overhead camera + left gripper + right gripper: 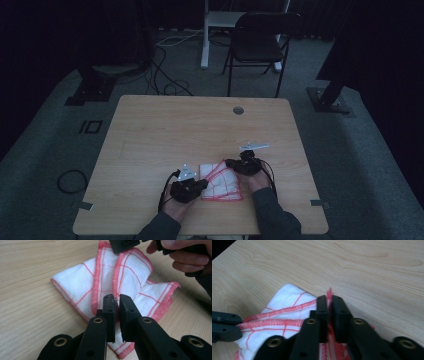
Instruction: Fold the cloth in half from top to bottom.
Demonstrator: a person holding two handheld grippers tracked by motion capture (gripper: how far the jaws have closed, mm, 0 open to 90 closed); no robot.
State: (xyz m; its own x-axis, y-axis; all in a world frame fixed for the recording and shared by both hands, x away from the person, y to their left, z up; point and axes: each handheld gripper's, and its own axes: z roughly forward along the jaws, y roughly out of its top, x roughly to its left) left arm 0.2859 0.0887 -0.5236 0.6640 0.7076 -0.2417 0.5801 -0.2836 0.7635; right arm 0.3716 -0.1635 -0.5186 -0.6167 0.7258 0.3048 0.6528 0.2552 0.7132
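Note:
A white cloth with red grid lines and a red hem lies crumpled on the wooden table, near its front edge. My left gripper is at the cloth's left side. In the left gripper view its jaws are shut on a red-hemmed fold of the cloth. My right gripper is at the cloth's far right corner. In the right gripper view its jaws are shut on the hem, which sticks up between them above the cloth. The left gripper holds the opposite edge.
A round cable hole sits in the table's far side. Behind the table stand a black folding chair and a white desk leg. A cable coil lies on the carpet at the left.

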